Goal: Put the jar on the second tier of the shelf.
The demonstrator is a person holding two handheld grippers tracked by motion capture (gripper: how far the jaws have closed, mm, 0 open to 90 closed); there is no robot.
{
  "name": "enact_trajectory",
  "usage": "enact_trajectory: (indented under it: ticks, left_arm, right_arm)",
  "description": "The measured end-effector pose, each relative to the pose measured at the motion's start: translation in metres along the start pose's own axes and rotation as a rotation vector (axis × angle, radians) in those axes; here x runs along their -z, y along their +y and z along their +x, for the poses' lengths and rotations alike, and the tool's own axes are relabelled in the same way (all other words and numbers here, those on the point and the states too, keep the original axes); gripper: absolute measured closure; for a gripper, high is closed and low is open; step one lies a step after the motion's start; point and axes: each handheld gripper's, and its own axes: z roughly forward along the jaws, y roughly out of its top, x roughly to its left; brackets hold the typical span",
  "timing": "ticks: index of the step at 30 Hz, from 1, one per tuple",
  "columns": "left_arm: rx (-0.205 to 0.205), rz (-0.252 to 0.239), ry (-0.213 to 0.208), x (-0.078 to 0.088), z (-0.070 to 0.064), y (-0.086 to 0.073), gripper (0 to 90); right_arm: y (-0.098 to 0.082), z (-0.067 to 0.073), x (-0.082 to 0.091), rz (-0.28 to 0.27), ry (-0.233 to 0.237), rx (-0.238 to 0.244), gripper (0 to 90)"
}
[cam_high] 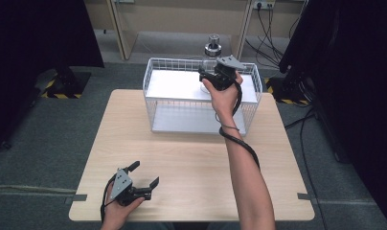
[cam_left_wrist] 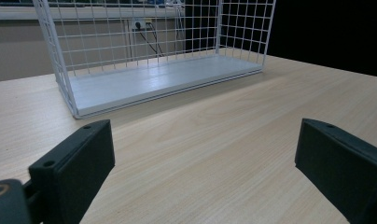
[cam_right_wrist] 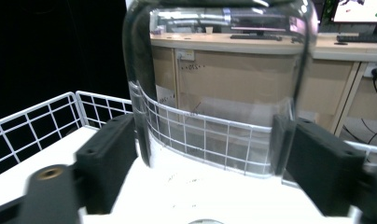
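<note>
A clear jar [cam_high: 210,61] with a metal lid stands upright inside the white wire basket [cam_high: 151,76], at its back right. My right gripper [cam_high: 204,76] reaches into the basket, one jaw on each side of the jar. In the right gripper view the jar [cam_right_wrist: 214,93] stands between the pads of my right gripper [cam_right_wrist: 205,154], which are close beside its walls without pressing on them. My left gripper [cam_high: 144,173] rests low at the table's front left, open and empty. In its own view my left gripper [cam_left_wrist: 205,154] points at the basket [cam_left_wrist: 60,70].
The light wooden table [cam_high: 191,163] carries the basket at its far edge. The basket's white floor [cam_right_wrist: 46,177] lies bare to the left of the jar. Dark curtains stand to both sides, and cables lie on the floor at the right.
</note>
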Motion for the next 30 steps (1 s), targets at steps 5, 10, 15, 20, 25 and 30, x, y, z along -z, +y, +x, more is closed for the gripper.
enact_trajectory:
  ticks: [5, 10, 15, 20, 25, 30]
  left_arm:
    - [0.000, 0.001, 0.000, 0.000, 0.000, 0.000, 4.0]
    - [0.002, 0.000, 0.001, 0.000, 0.000, 0.000, 4.0]
    - [-0.002, 0.002, 0.002, 0.000, 0.000, 0.000, 4.0]
    - [0.003, 0.000, 0.003, 0.000, 0.000, 0.000, 4.0]
    - [0.008, -0.001, 0.003, 0.000, 0.000, 0.000, 4.0]
    - [0.005, -0.001, 0.005, 0.000, 0.000, 0.000, 4.1]
  right_arm:
    - [-0.001, -0.002, 0.005, -0.004, -0.007, -0.038, 3.6]
    - [-0.002, -0.003, 0.011, 0.002, 0.000, -0.030, 1.4]
    - [-0.003, -0.002, 0.018, 0.000, 0.011, -0.015, 1.2]
    - [-0.004, -0.001, 0.026, 0.000, 0.024, -0.010, 0.9]
    - [-0.007, -0.001, 0.035, 0.007, 0.033, -0.004, 0.8]
    - [-0.011, -0.002, 0.045, 0.004, 0.036, 0.005, 0.8]
